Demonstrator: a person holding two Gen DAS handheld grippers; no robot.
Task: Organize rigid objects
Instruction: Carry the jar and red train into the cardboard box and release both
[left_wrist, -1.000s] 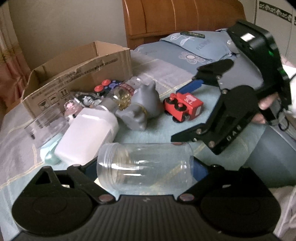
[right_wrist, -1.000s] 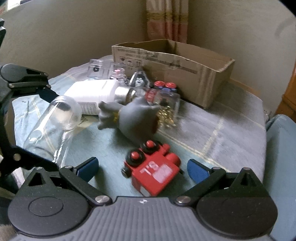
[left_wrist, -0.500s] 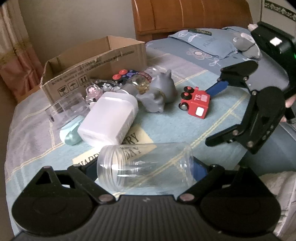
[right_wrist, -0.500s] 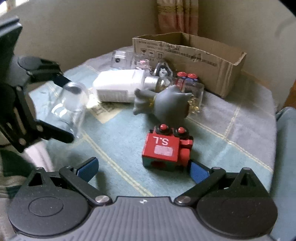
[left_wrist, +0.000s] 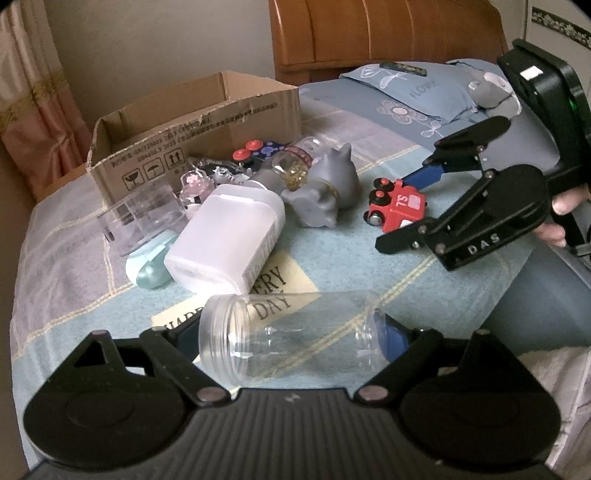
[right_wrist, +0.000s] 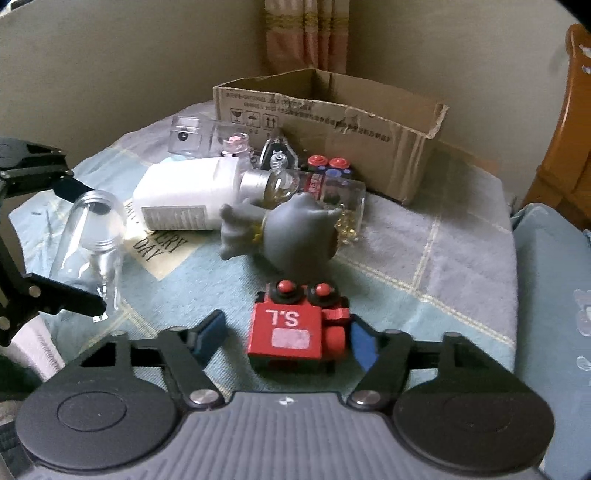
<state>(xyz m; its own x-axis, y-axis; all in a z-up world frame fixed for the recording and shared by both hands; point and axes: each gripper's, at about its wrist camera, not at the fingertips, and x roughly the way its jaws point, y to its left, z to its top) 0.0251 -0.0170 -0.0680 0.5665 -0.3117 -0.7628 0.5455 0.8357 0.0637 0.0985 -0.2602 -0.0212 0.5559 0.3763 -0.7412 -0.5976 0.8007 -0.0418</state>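
Note:
My left gripper is shut on a clear plastic jar, held sideways above the blanket; the jar also shows in the right wrist view. My right gripper is open around a red toy train, with a finger on each side, the right pad close to it. The train and right gripper also show in the left wrist view. A grey cat figure, a white bottle and a bottle of gold beads lie beyond the train.
An open cardboard box stands at the back of the blanket-covered surface. Clear plastic boxes, a small pink-topped vial and a pale green object lie near it. A wooden headboard and pillow are behind.
My left gripper has lifted the jar and pulled back from the pile. My right gripper has turned and closed in around the red train, which now sits between its fingers.

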